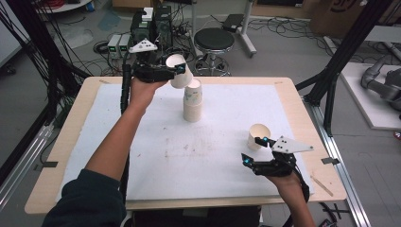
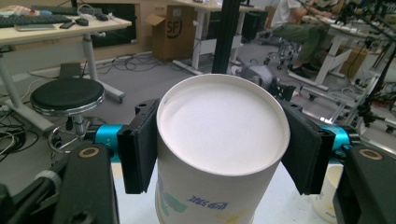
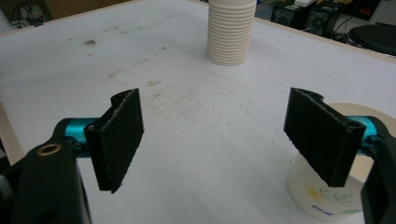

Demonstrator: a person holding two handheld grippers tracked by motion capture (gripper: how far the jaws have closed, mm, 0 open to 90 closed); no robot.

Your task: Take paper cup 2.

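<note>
My left gripper [image 1: 174, 70] is shut on a white paper cup [image 1: 179, 76], held tilted in the air just above and left of the stack of paper cups [image 1: 192, 103] at the table's far middle. In the left gripper view the cup [image 2: 219, 158] sits between both pads [image 2: 140, 144], its closed base toward the camera. My right gripper [image 1: 254, 150] is open near the table's front right, beside a single upright cup [image 1: 258, 136]. In the right gripper view that cup [image 3: 327, 198] stands partly behind the right-hand pad [image 3: 322, 135]; the stack [image 3: 232, 32] is farther off.
A white sheet [image 1: 213, 156] with faint stains covers the wooden table [image 1: 302, 113]. A black stool [image 1: 214, 40] and equipment boxes [image 1: 151, 23] stand beyond the far edge. Black frame posts [image 1: 340, 66] rise at the right.
</note>
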